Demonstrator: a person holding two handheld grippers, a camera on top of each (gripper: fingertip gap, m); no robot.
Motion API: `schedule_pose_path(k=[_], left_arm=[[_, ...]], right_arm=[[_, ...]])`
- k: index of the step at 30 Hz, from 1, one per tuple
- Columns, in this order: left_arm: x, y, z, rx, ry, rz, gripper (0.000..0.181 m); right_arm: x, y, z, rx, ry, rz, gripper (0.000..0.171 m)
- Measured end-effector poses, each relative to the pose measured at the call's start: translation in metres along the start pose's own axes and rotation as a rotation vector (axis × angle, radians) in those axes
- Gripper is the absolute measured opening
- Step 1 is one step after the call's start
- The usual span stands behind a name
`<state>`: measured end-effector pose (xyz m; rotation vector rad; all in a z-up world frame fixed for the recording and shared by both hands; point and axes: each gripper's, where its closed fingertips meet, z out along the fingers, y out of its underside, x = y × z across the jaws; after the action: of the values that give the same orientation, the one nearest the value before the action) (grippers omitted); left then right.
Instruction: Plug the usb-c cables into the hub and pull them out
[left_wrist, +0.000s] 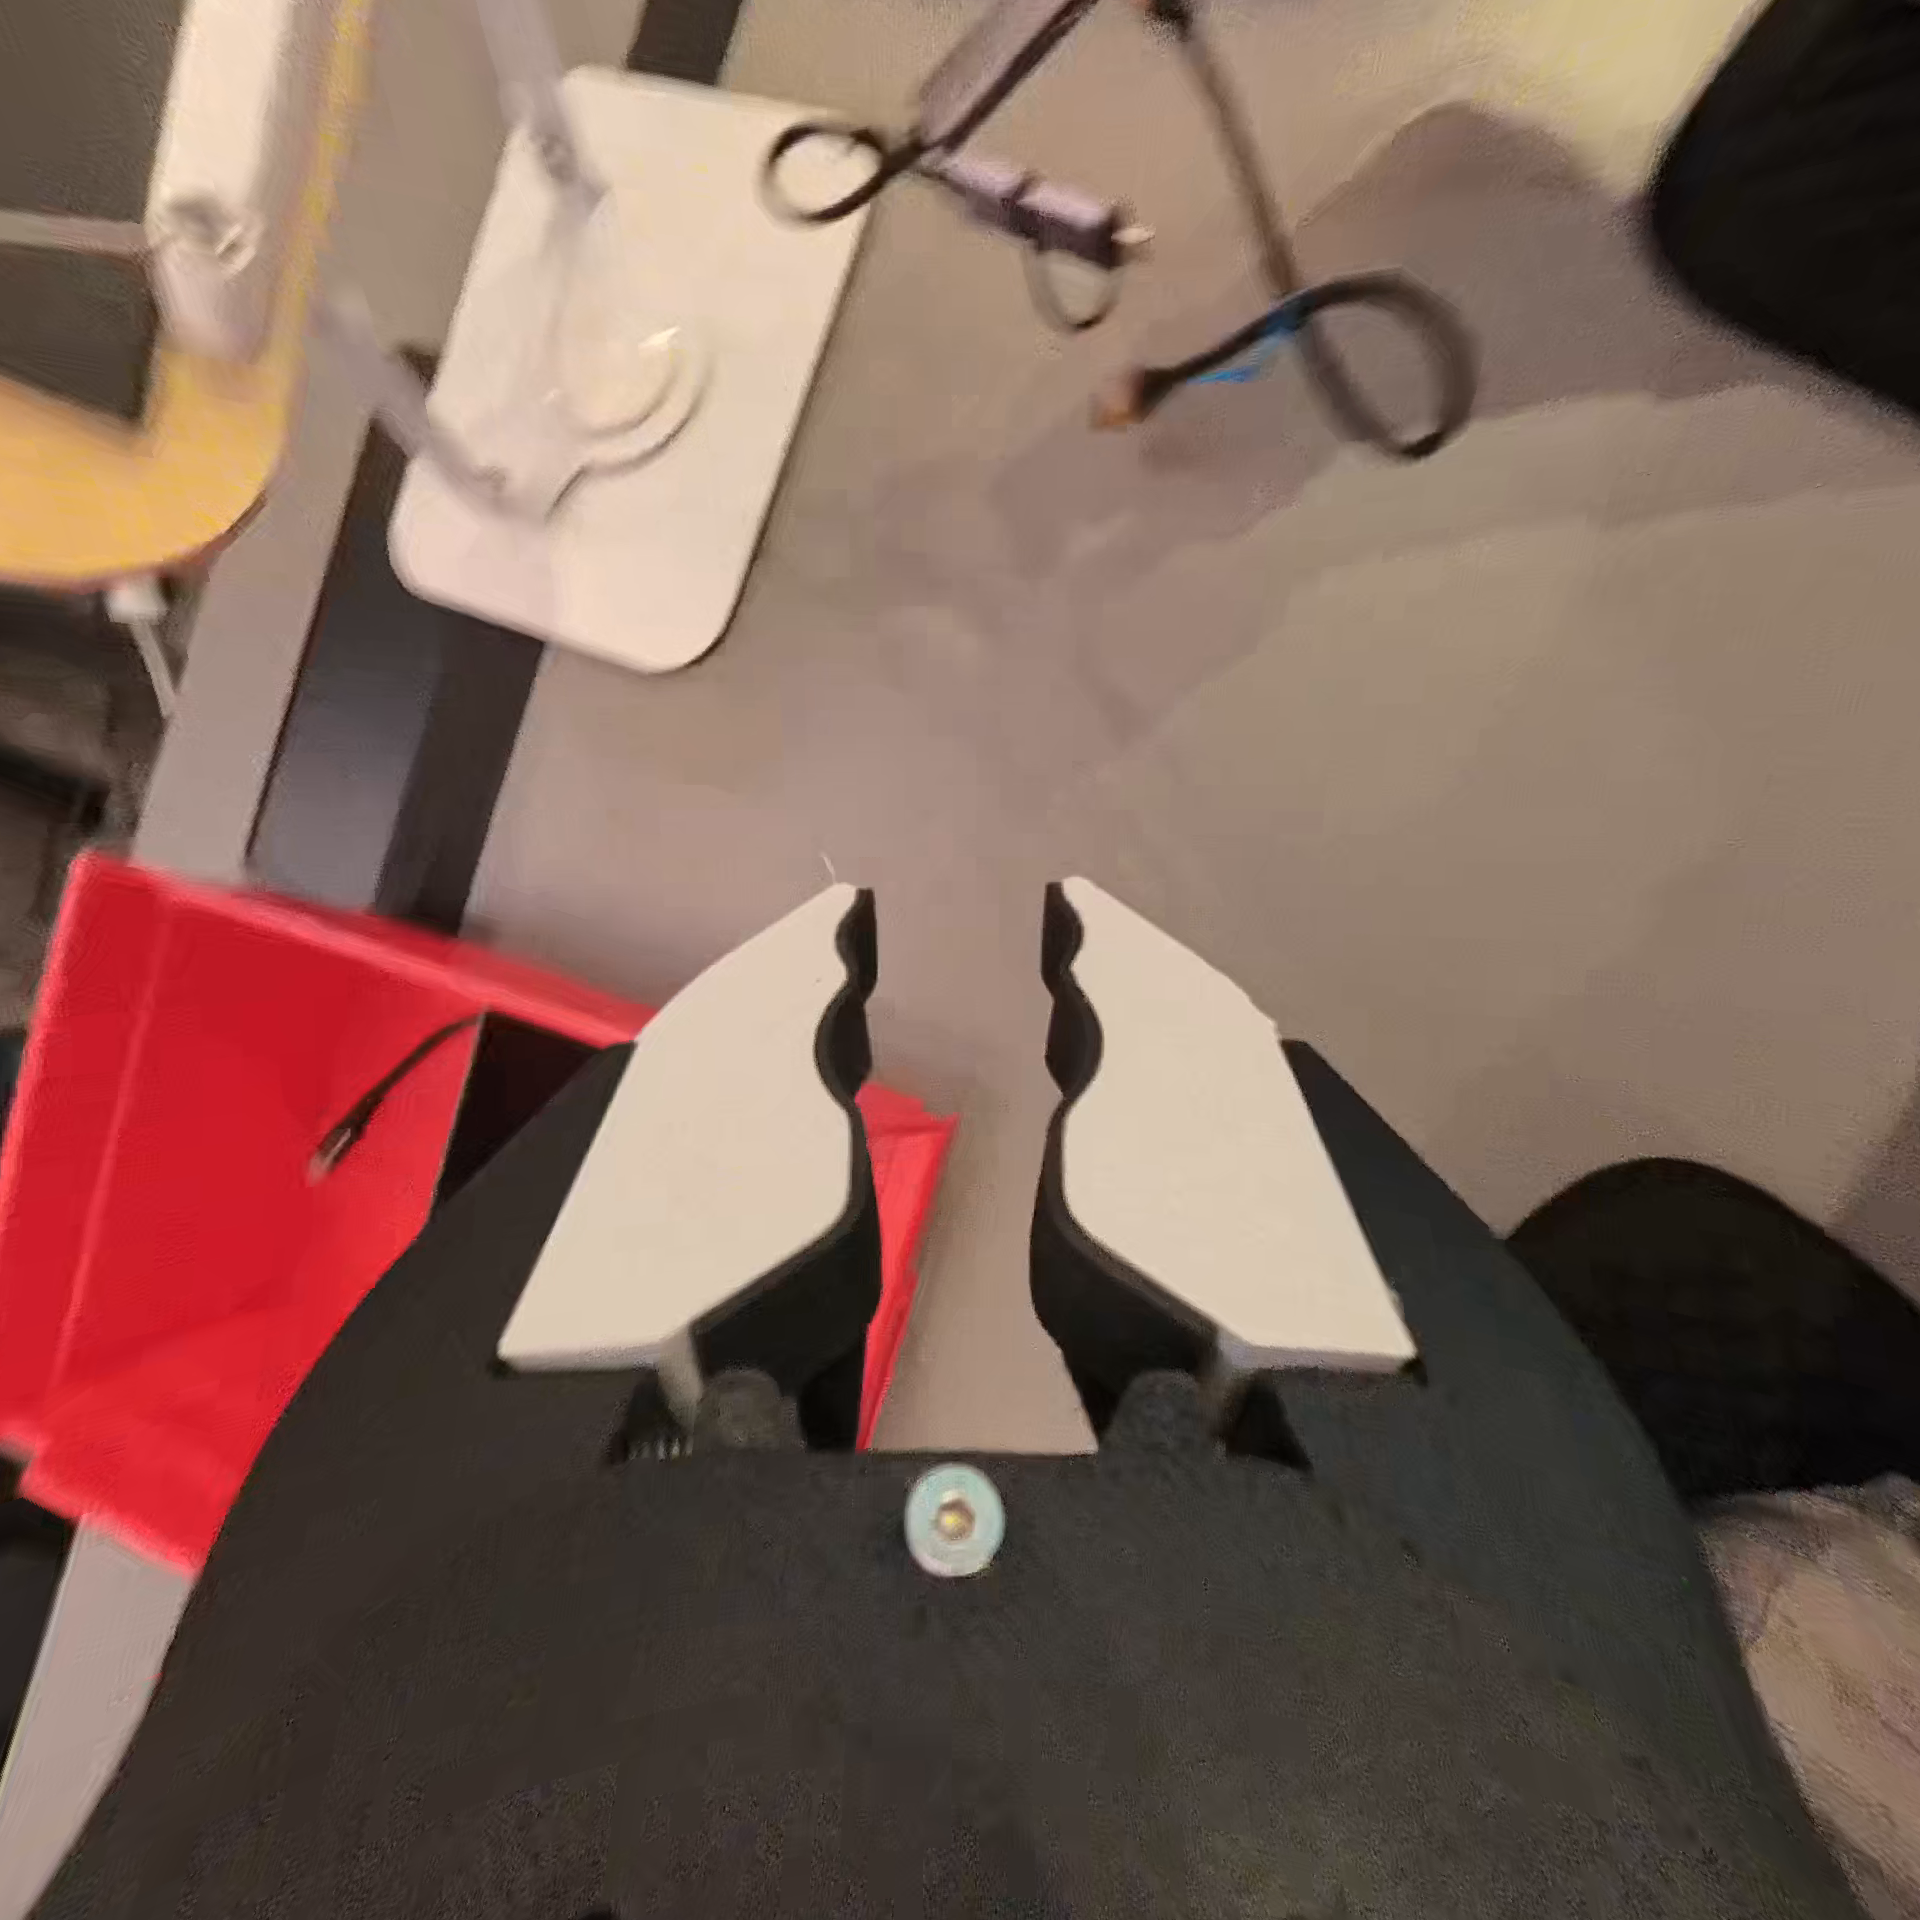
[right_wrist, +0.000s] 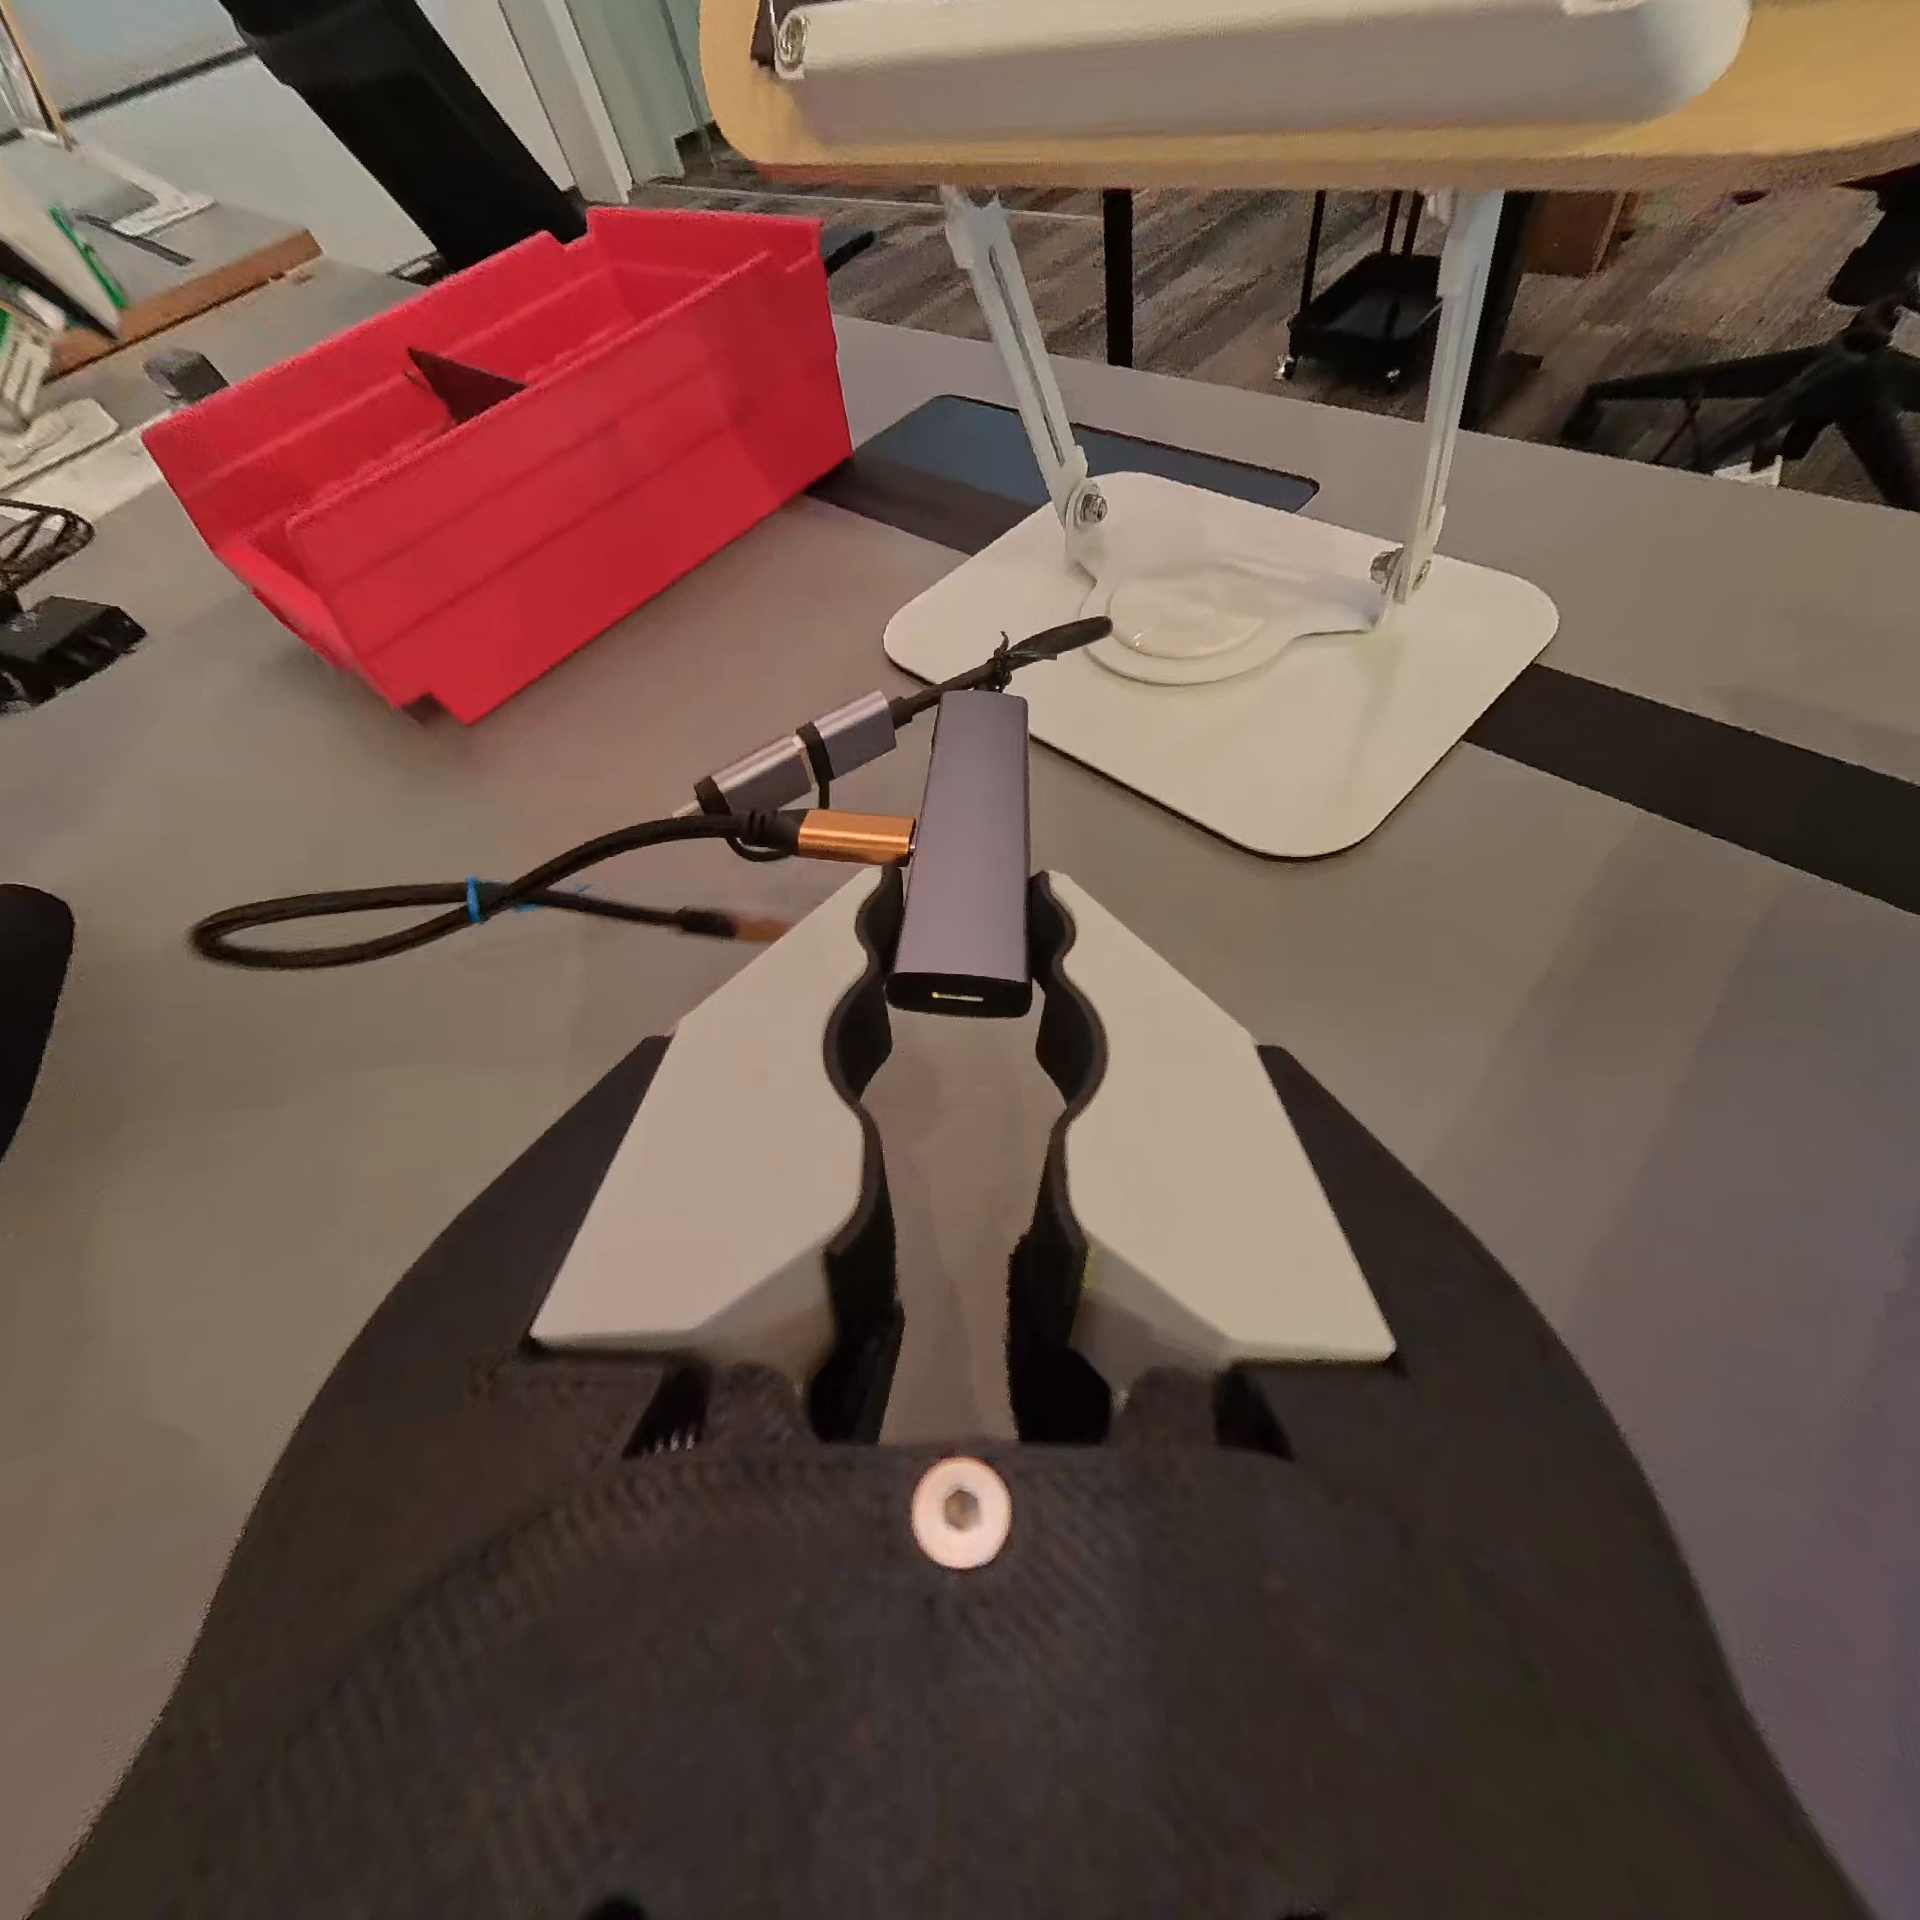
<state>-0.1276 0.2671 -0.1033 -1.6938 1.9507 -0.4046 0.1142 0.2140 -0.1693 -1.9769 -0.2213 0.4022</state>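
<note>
My right gripper (right_wrist: 961, 894) is shut on the near end of the slim grey hub (right_wrist: 971, 821), which points away from me above the grey table (right_wrist: 1455, 1091). A gold-ended USB-C plug (right_wrist: 857, 836) sits against the hub's left side and looks plugged in. Its black cable (right_wrist: 416, 914), bound by a blue tie, loops to the left, and its free gold tip (right_wrist: 748, 928) hangs near my left finger. Two joined grey connectors (right_wrist: 800, 753) lie behind it. My left gripper (left_wrist: 958, 904) is open and empty over the table, far from the blurred cable loop (left_wrist: 1382, 353).
A red bin stands at the back left (right_wrist: 499, 520) and lies just left of my left gripper (left_wrist: 208, 1143). A white stand's base plate (right_wrist: 1299, 707) sits behind the hub, also seen in the left wrist view (left_wrist: 644, 364). A dark object (left_wrist: 1683, 1320) lies at the lower right. There is about 25 cm between the tips of the two grippers.
</note>
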Motion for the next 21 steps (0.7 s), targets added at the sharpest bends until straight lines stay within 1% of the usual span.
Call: schedule_pose_path(k=[2,5,8,10,13,15,18,21], left_arm=[[-0.019,0.011,-0.004,-0.016,-0.065,-0.029,0.032],[-0.036,0.037,-0.006,-0.057,-0.096,-0.062,0.034],[-0.048,0.087,-0.003,-0.181,-0.122,-0.1,0.036],[-0.051,0.123,0.003,-0.255,-0.108,-0.149,0.036],[-0.053,0.164,0.012,-0.329,-0.099,-0.183,0.035],[-0.058,0.176,0.019,-0.344,-0.112,-0.176,0.036],[-0.064,0.17,0.032,-0.301,-0.104,-0.171,0.033],[-0.071,0.168,0.048,-0.324,-0.09,-0.14,0.03]], right_arm=[[-0.003,0.007,0.004,-0.024,0.0,-0.013,0.021],[-0.004,0.017,0.007,-0.054,0.008,-0.042,0.021],[-0.006,0.029,0.012,-0.086,0.012,-0.052,0.021],[-0.009,0.037,0.016,-0.111,0.01,-0.073,0.021],[-0.014,0.042,0.02,-0.134,-0.001,-0.095,0.021],[-0.016,0.045,0.023,-0.149,-0.003,-0.109,0.021],[-0.019,0.049,0.026,-0.16,-0.01,-0.109,0.022],[-0.02,0.051,0.026,-0.162,-0.006,-0.118,0.022]])
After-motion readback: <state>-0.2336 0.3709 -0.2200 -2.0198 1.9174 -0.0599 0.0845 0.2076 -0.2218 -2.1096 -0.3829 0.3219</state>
